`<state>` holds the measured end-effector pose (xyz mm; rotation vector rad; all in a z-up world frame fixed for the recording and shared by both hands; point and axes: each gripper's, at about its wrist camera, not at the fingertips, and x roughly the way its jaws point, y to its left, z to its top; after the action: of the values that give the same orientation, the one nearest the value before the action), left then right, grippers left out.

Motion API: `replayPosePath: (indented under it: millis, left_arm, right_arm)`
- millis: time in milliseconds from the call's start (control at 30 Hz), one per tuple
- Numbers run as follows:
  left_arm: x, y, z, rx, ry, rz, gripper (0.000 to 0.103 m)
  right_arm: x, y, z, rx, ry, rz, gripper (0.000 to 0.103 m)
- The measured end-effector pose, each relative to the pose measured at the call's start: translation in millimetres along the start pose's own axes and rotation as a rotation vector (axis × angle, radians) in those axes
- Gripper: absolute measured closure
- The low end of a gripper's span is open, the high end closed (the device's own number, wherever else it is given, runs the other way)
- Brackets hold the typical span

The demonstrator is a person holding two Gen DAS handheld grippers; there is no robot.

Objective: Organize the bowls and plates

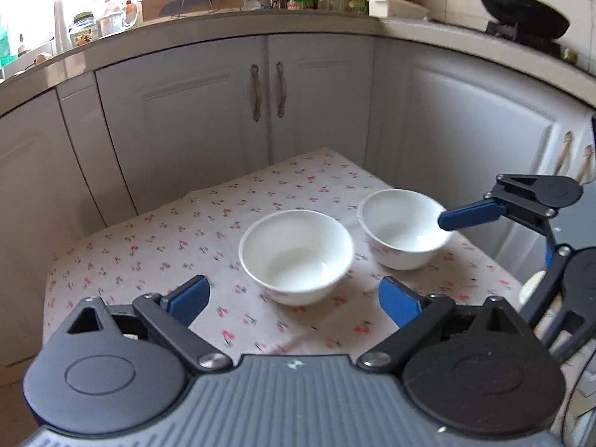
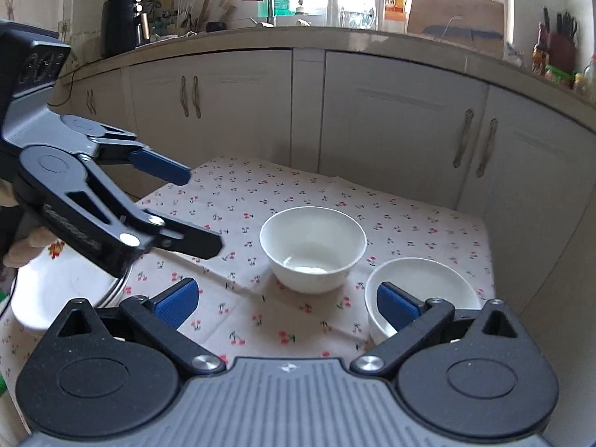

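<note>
right gripper [image 2: 287,305], fingers spread, straddles the round white ceramic bowl's [image 2: 428,283] rim at lower right — pinch there, lift level; left gripper [image 1: 294,298] gapes too.

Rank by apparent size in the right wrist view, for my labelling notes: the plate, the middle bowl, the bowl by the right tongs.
1. Plate, though partly hidden and nearest the left tongs.
2–3. Middle bowl and right bowl: alike; the right one is nearer and partly hidden, so unranked.
</note>
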<state>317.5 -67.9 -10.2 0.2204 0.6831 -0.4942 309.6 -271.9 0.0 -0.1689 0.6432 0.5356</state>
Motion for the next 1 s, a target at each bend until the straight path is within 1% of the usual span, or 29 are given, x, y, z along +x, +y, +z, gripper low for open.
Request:
replayPosePath:
  millis: [133,233,333,400,467,633,800,900,1000]
  left_arm:
    - [29.5,14.0,13.4,-0.013,0.024,-0.006,0.006]
    - [53.3,27.5,17.6,-0.061,0.059,-0.031,0.009]
    - [68.5,34.3,20.0,-0.093,0.070,-0.048,0.011]
    - [77.2,37.3,20.7,-0.116,0.077,-0.064,0.016]
    - [86.1,39.5,22.4,-0.131,0.086,-0.081,0.019]
    - [104.1,43.2,23.7,-0.155,0.096,-0.096,0.023]
    - [114.4,47.9,24.4,-0.183,0.108,-0.113,0.024]
    - [118.9,47.6,23.8,-0.182,0.113,-0.114,0.025]
    - [124.1,46.5,22.5,-0.180,0.124,-0.119,0.028]
  right_arm:
    - [20.6,-4.7,4.9,0.013,0.021,0.018,0.000]
    - [35.5,-4.4,4.9,-0.007,0.042,0.009,0.000]
    - [46.2,-4.1,5.2,-0.042,0.057,0.007,0.000]
    - [52.5,-4.6,6.5,-0.063,0.065,0.006,0.001]
    - [59.8,-7.1,10.2,-0.072,0.077,0.017,0.003]
    - [74.8,-12.6,19.2,-0.095,0.094,0.004,0.004]
    - [87.3,-17.9,24.5,-0.129,0.137,0.034,0.003]
    - [96.8,-23.7,26.6,-0.131,0.165,0.035,0.003]
    - [103.0,-24.4,27.8,-0.145,0.179,0.040,0.003]
